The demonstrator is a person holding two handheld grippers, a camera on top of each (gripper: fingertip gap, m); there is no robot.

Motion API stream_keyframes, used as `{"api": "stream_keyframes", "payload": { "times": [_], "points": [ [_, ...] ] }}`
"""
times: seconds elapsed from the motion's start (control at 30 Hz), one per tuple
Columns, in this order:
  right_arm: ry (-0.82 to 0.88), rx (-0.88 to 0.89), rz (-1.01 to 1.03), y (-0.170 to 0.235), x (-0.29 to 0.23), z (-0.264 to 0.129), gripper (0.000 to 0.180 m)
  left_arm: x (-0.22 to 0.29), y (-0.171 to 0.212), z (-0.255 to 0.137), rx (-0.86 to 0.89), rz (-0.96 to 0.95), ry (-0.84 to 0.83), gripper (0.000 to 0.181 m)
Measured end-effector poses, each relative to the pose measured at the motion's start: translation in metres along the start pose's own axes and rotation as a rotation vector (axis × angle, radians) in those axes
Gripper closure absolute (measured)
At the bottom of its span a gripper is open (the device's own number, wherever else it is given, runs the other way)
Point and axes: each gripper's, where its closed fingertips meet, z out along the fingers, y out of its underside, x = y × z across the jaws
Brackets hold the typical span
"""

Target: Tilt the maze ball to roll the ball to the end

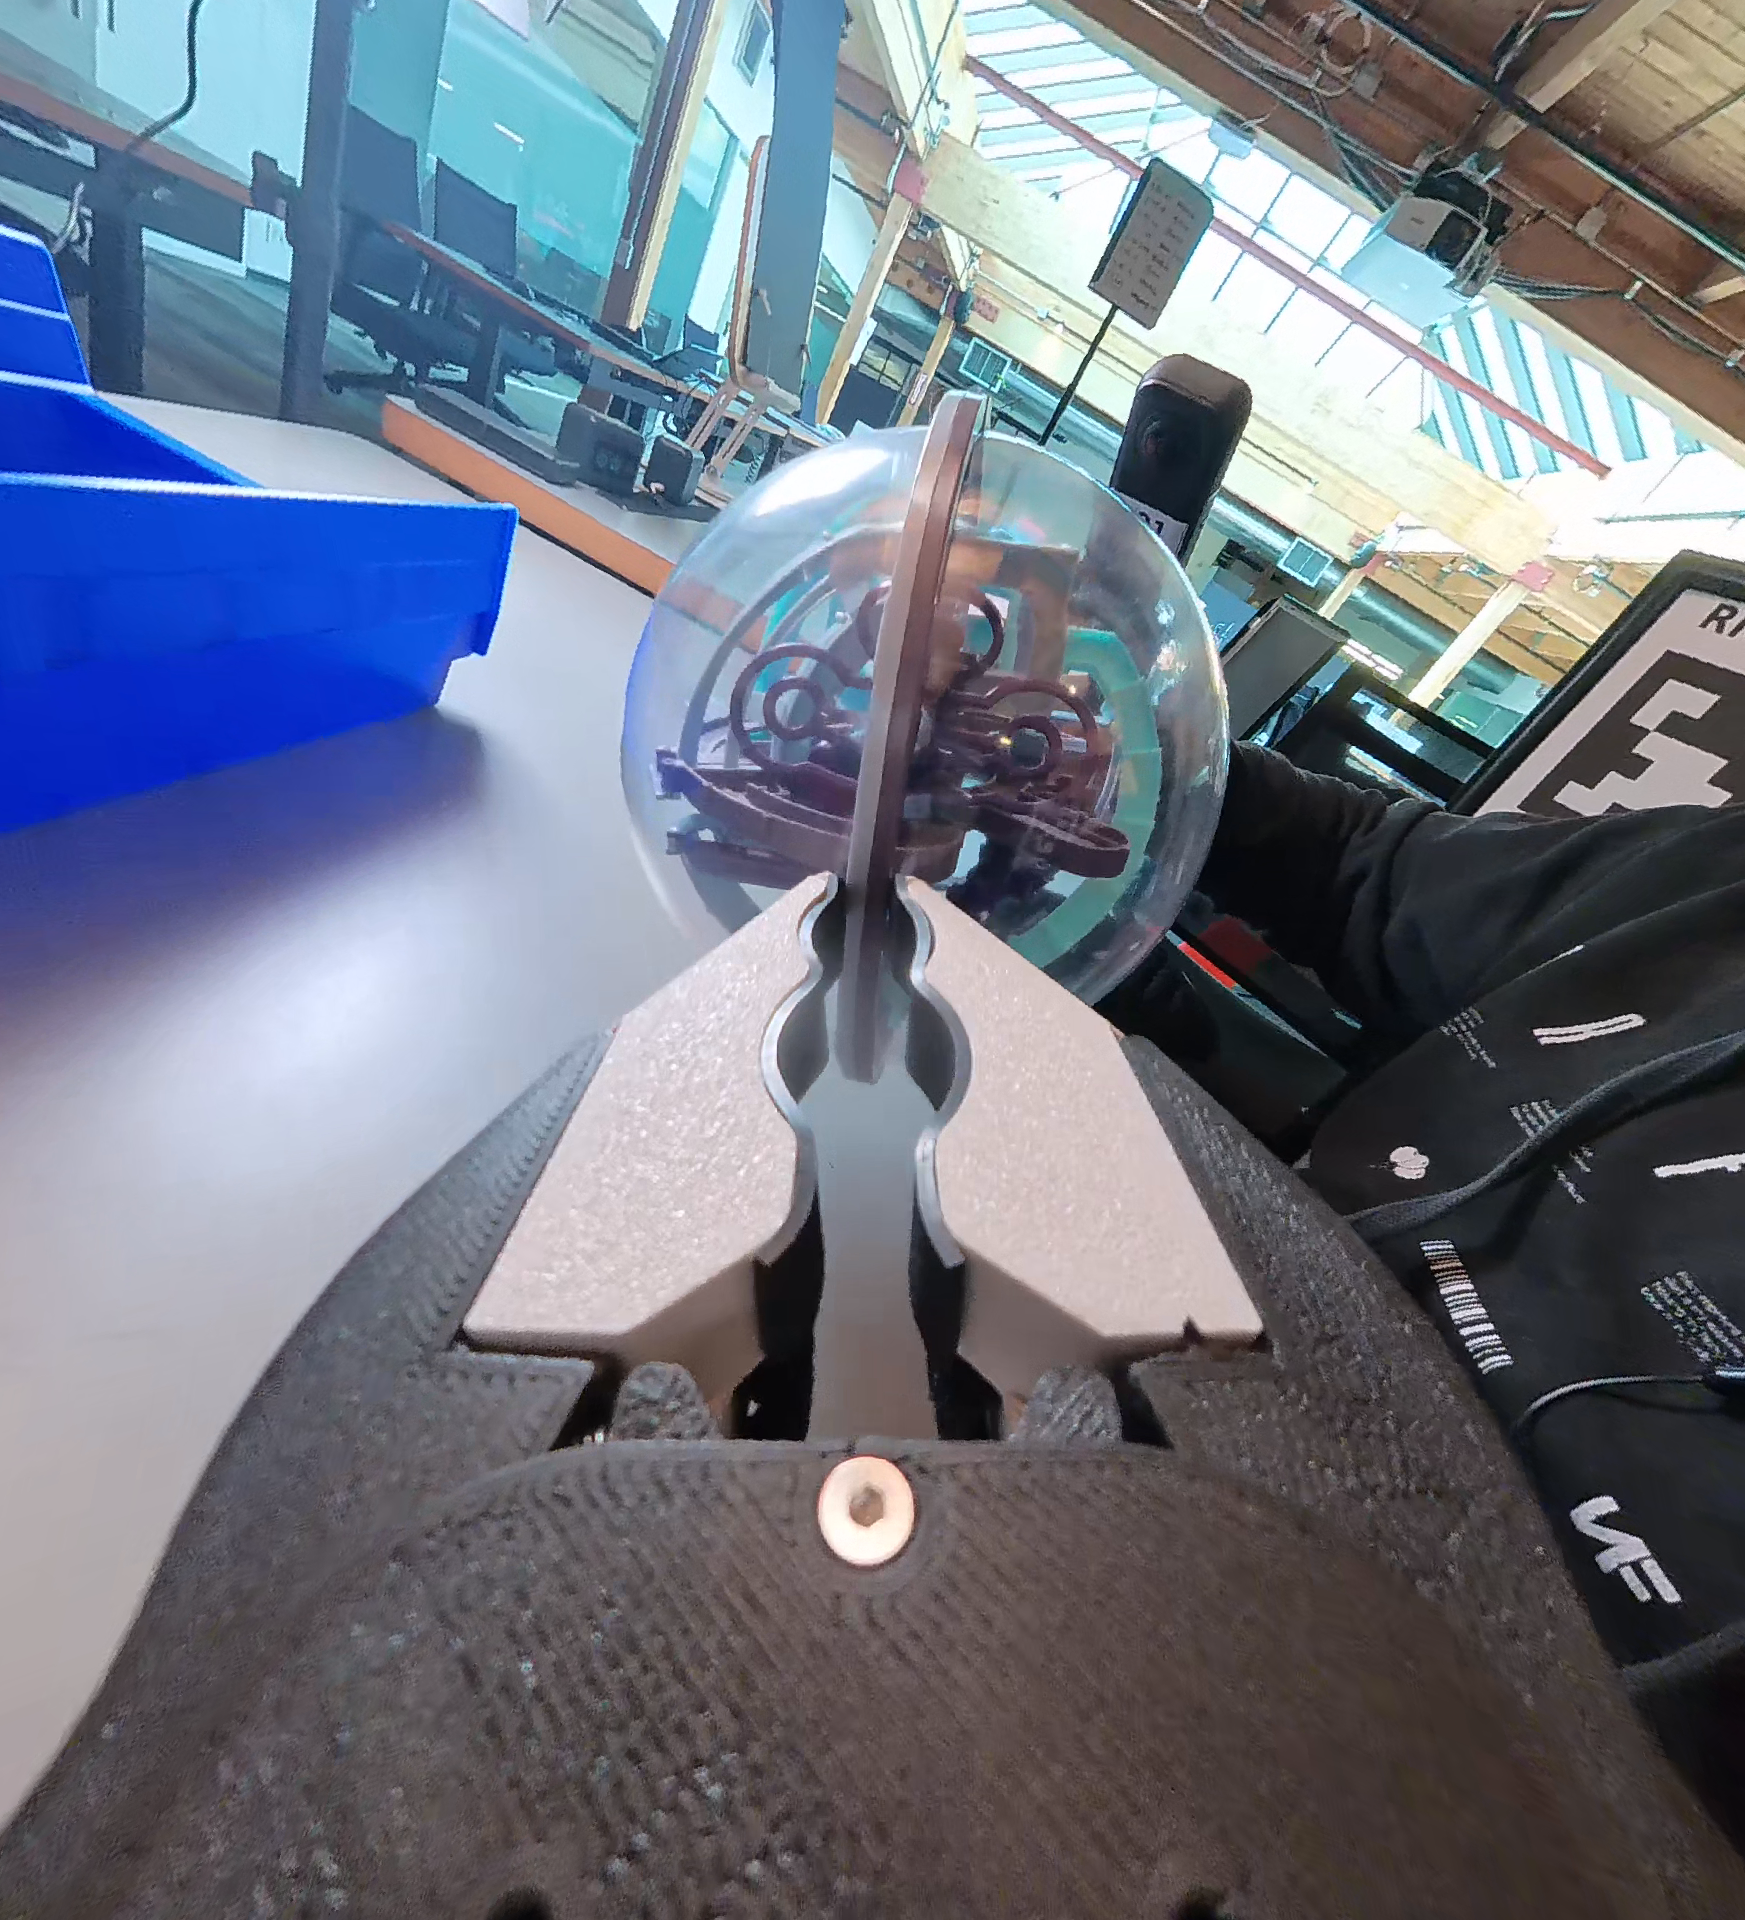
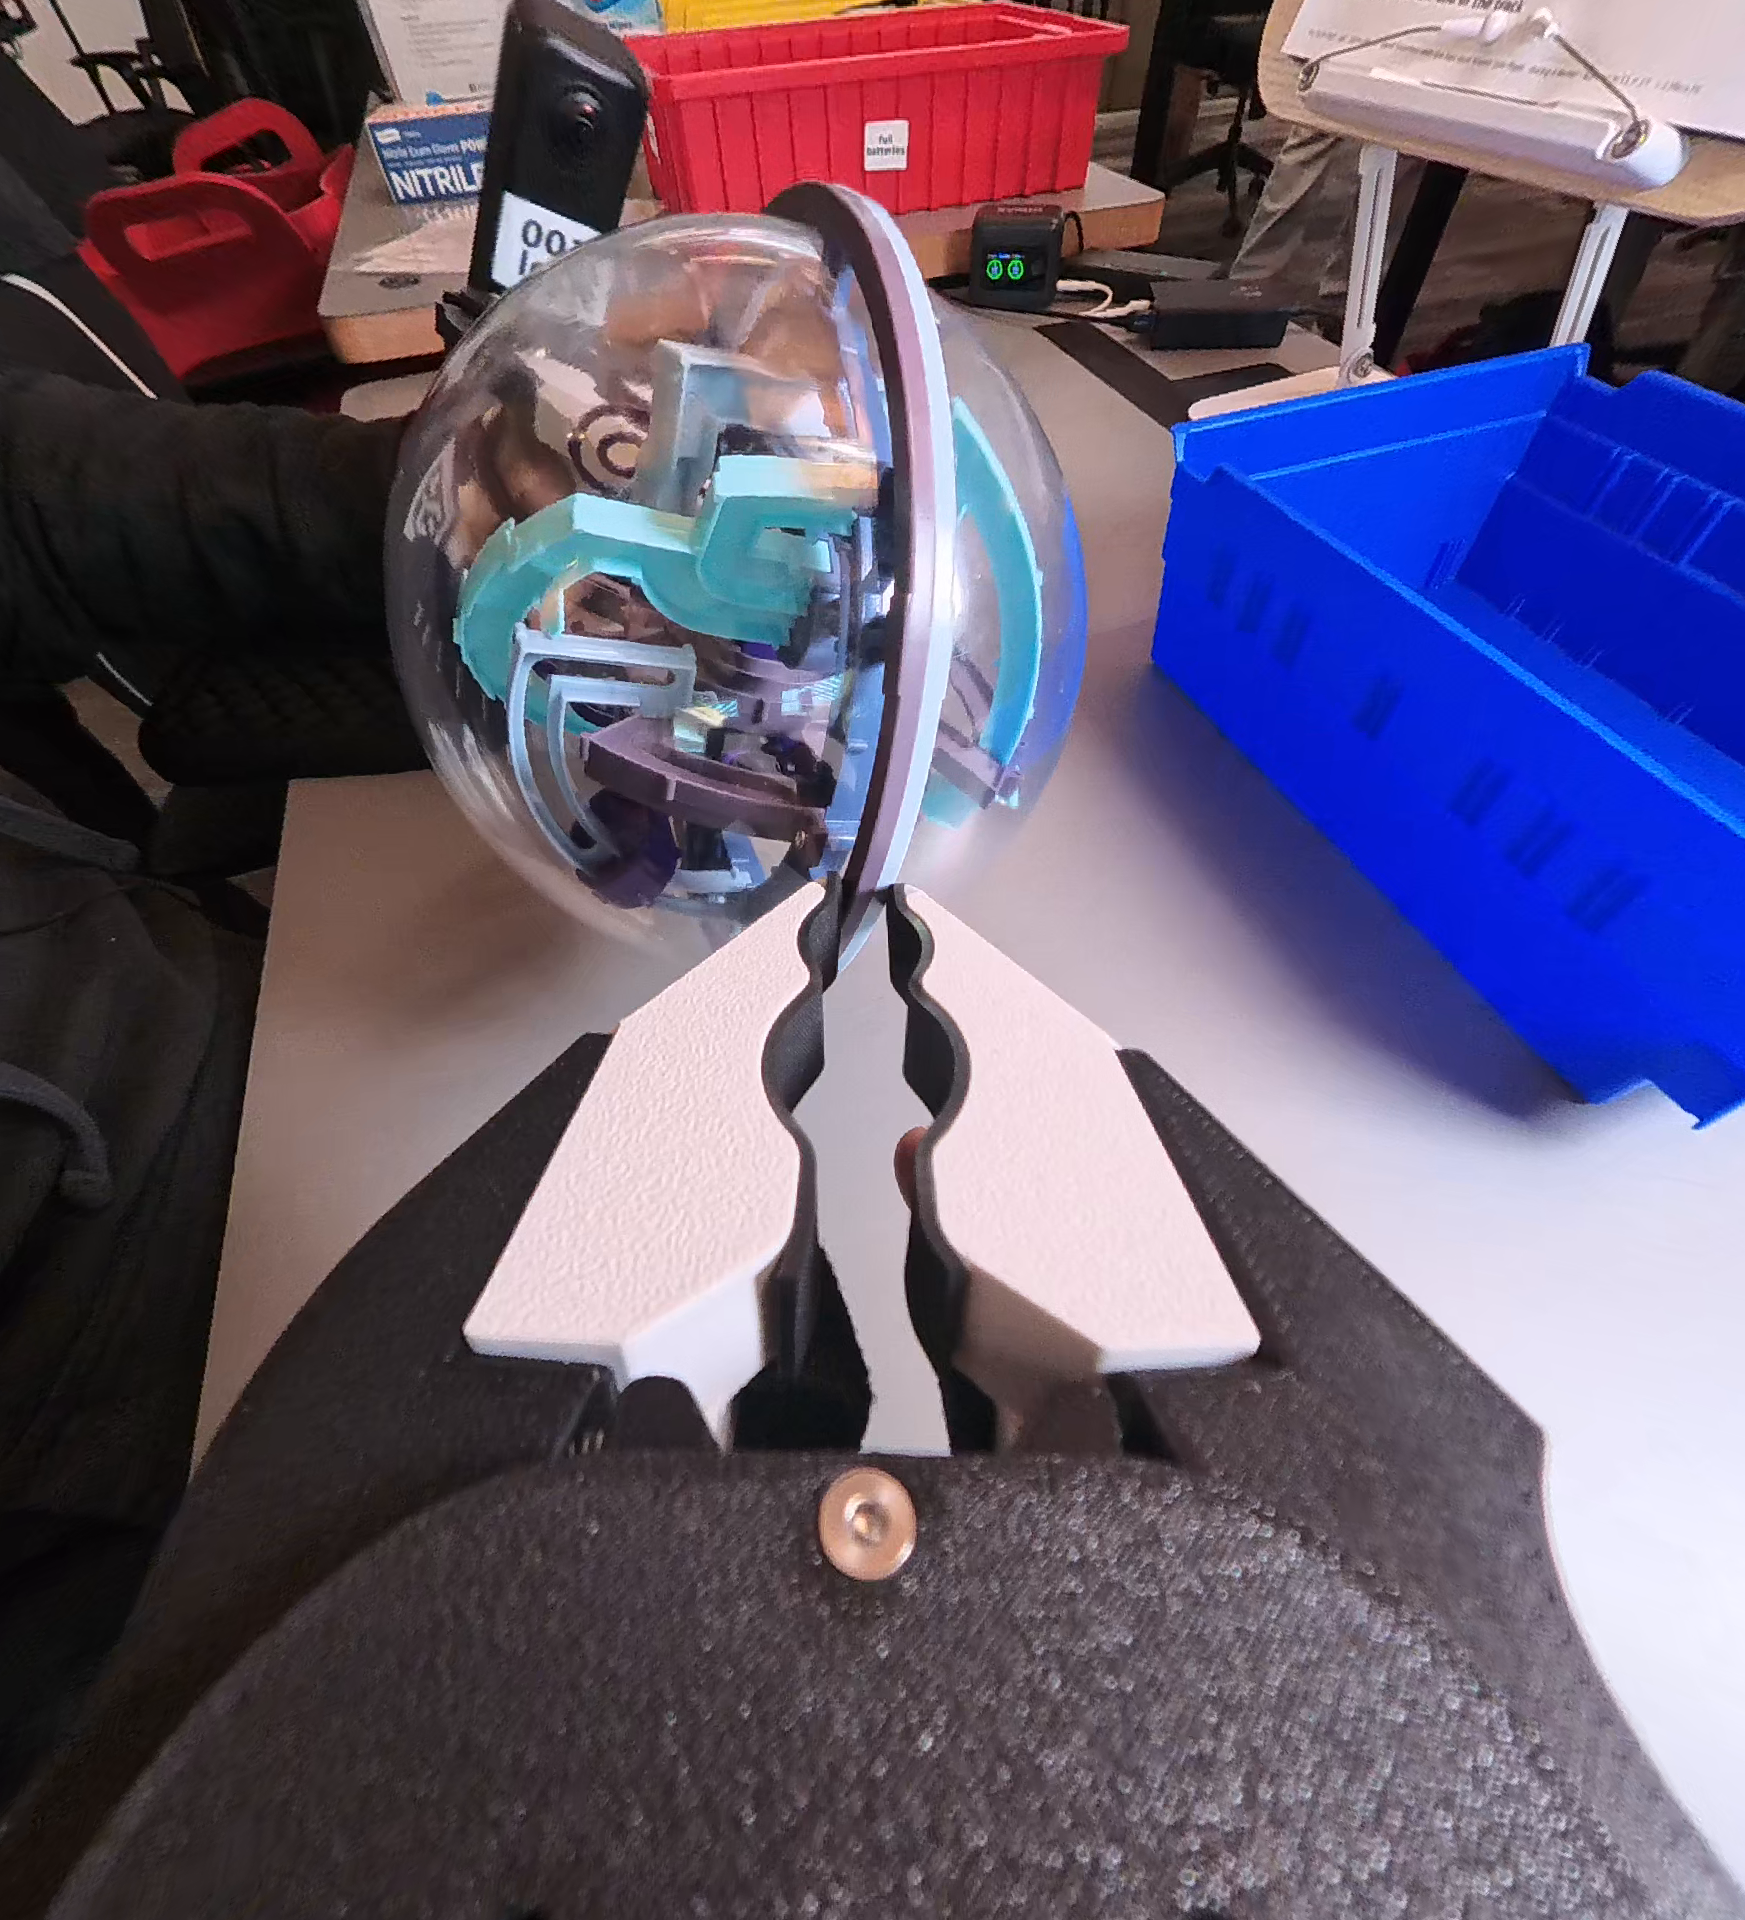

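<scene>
Right wrist view: both tools [image 2: 855, 914] [image 1: 873, 904] pinch the clear maze ball's [image 2: 702, 561] [image 1: 1034, 665] dark rim.

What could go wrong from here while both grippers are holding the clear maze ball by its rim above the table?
1. Each gripper pinches only the thin dark rim ring of the clear plastic maze ball. The left gripper and right gripper grip with their tips alone, so a strong tilt could let the ring slip or pivot.
2. The ball looks lifted off the grey table; a slip could drop it, perhaps rolling toward the blue plastic bin.
</scene>
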Motion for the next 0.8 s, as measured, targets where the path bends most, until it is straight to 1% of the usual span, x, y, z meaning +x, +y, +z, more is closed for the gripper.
{"api": "stream_keyframes", "payload": {
  "times": [0.17,0.47,0.8],
  "points": [
    [-0.01,-0.011,0.039,0.006,0.0,0.002,0.174,-0.004,0.007,0.001,-0.032,-0.064,-0.01,0.174],
    [-0.047,-0.041,0.176,0.02,0.003,0.008,0.174,-0.012,0.02,0.001,-0.09,-0.228,-0.015,0.174],
    [-0.07,-0.091,0.274,0.033,0.001,0.013,0.174,-0.019,0.027,0.002,-0.129,-0.342,-0.023,0.174]
  ]
}}
